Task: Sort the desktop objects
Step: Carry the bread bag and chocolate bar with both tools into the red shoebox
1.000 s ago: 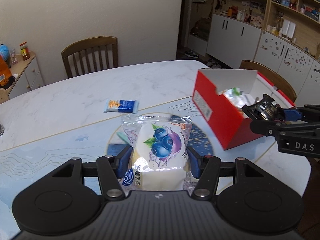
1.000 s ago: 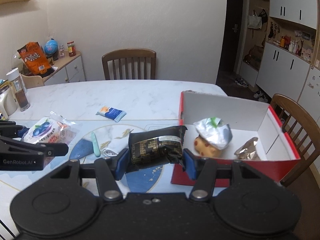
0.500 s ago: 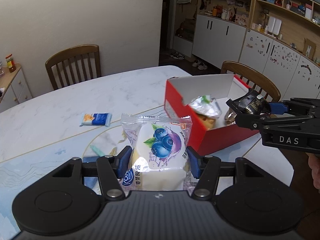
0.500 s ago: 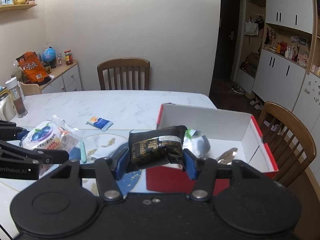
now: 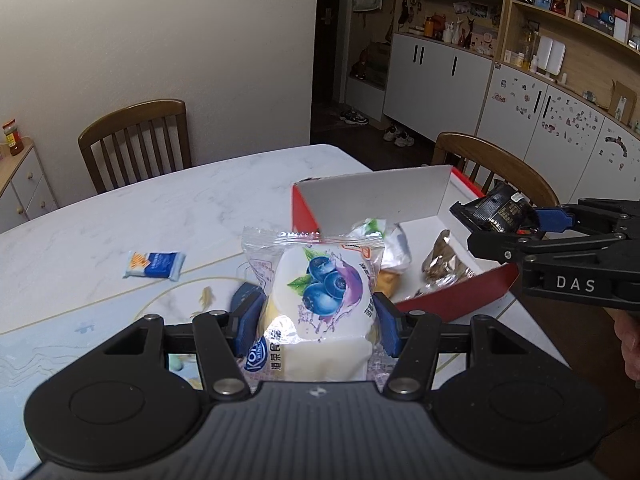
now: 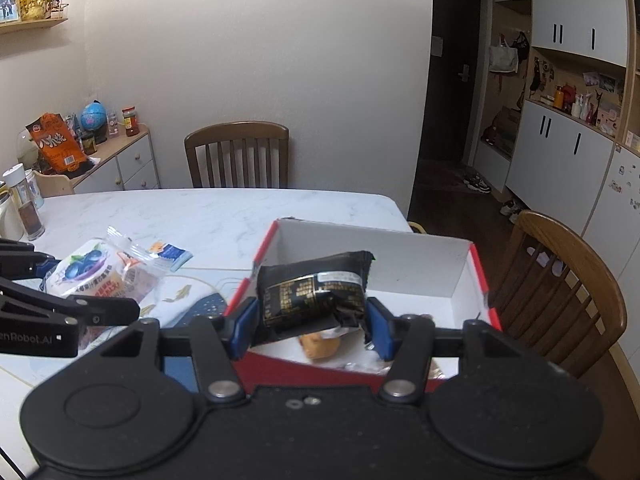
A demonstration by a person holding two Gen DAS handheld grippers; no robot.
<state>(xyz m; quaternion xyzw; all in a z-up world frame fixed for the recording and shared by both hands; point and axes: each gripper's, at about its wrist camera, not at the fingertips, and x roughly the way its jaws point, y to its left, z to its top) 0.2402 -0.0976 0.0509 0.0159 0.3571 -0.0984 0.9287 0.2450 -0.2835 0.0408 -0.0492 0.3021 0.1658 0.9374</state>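
Note:
My left gripper (image 5: 318,322) is shut on a clear packet printed with blueberries (image 5: 320,292), held above the table just short of the red box (image 5: 460,304). My right gripper (image 6: 310,322) is shut on a black snack packet (image 6: 314,292) and hangs over the red box's (image 6: 368,368) near wall. The box's white inside holds a green-and-white wrapped bun (image 5: 394,246), a silver-brown wrapper (image 5: 442,264) and a brown pastry (image 6: 320,346). In the left wrist view the right gripper (image 5: 524,220) shows with the black packet (image 5: 496,210) over the box's right end. A small blue-and-white sachet (image 5: 154,264) lies on the marble table (image 5: 160,208).
Wooden chairs stand at the table's far side (image 6: 238,154) and right end (image 6: 560,292). A low sideboard (image 6: 116,160) with an orange bag, a globe and jars is at the left. A bottle (image 6: 24,208) stands at the table's left edge. A hand (image 5: 630,340) shows at the far right.
Both grippers have moved toward the red box with their packets and risen slightly. The box now lies closer and lower in both views; the black packet hangs over it.

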